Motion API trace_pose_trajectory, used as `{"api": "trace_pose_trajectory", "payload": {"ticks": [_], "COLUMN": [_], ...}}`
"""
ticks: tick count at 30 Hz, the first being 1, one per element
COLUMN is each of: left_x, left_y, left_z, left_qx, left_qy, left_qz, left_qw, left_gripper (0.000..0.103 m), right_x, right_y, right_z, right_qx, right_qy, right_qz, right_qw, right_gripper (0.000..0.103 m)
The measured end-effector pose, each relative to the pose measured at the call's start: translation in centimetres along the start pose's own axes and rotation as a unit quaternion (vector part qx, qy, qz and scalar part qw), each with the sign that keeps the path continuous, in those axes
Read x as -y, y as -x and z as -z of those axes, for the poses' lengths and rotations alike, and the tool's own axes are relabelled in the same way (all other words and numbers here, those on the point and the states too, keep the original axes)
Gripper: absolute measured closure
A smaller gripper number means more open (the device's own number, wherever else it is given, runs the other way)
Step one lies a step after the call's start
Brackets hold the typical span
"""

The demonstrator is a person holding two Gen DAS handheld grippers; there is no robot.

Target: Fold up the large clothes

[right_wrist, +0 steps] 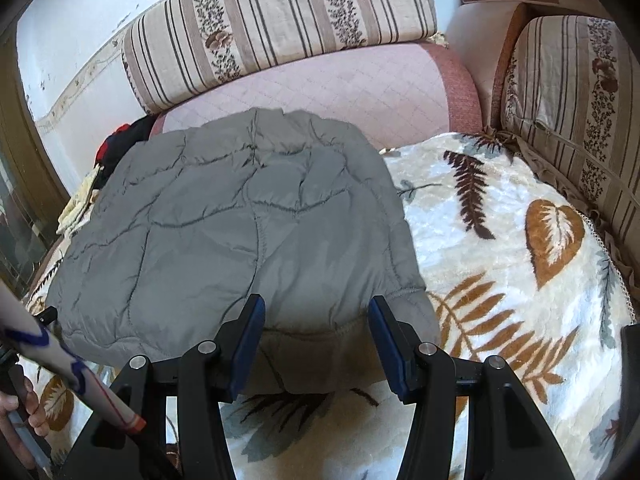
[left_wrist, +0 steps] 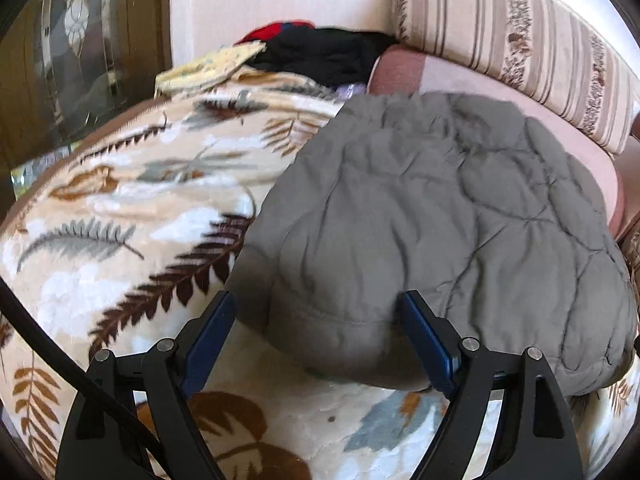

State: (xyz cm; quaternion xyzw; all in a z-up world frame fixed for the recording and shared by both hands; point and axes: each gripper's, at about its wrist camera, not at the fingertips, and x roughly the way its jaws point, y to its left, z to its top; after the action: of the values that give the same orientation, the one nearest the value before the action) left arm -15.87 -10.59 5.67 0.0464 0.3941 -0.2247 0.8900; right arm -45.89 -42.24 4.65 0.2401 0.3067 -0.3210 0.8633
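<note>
Leaf-patterned fleece blanket (left_wrist: 120,208) covers the sofa seat in both views and carries the work.

Left wrist view, near to far:
- Left tool (left_wrist: 318,300) stands wide open. Its blue pads (left_wrist: 212,340) straddle the near rounded edge of the grey quilted jacket (left_wrist: 420,220); neither pad visibly presses the fabric.
- From the centre of this view, the jacket extends toward 2 o'clock.
- At 12 o'clock, beyond the jacket, lies a pile of clothes (left_wrist: 320,54) in black, red and pale yellow, with the yellow at its 9 o'clock edge.
- At 10 o'clock stands a dark glass-fronted cabinet (left_wrist: 80,40), shown clearly only here.
- At 1 o'clock is a striped cushion (left_wrist: 520,40).

Right wrist view, near to far:
- Right tool (right_wrist: 316,306) is partly open. Its pads flank the jacket's near hem (right_wrist: 312,332) with a gap on each side; nothing is gripped.
- At 8 o'clock a hand (right_wrist: 16,412) and patterned sleeve (right_wrist: 60,360) appear, seen only here.
- The jacket fills the centre and 10 o'clock area.
- At 3 o'clock is bare blanket, and past it a second striped cushion (right_wrist: 580,120), absent from the left view.
- At 12 o'clock lies the pink quilted seat (right_wrist: 320,84).
</note>
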Motion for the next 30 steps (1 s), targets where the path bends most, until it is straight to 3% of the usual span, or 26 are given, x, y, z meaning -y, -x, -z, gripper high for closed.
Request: {"api": "trace_pose_trajectory", "payload": {"ticks": [5, 11, 30], "left_x": [-0.3, -0.1, -0.7], "left_y": [-0.8, -0.7, 0.0], "left_z": [0.1, 0.0, 0.2], "left_qx": [-0.018, -0.019, -0.033], "left_qy": [0.015, 0.013, 0.022], "left_qz": [0.01, 0.008, 0.016], "left_qw": [0.9997, 0.9997, 0.9991], "left_gripper": [0.019, 0.019, 0.019], "right_x": [-0.1, 0.0, 2.6], "right_y": [-1.9, -1.5, -0.2], "right_z": [0.8, 0.6, 0.5], "right_qx": [-0.034, -0.033, -0.057], "right_qy": [0.004, 0.003, -0.082], "right_qz": [0.0, 0.0, 0.0], "right_qw": [0.999, 0.999, 0.995], "right_gripper": [0.04, 0.038, 0.021]}}
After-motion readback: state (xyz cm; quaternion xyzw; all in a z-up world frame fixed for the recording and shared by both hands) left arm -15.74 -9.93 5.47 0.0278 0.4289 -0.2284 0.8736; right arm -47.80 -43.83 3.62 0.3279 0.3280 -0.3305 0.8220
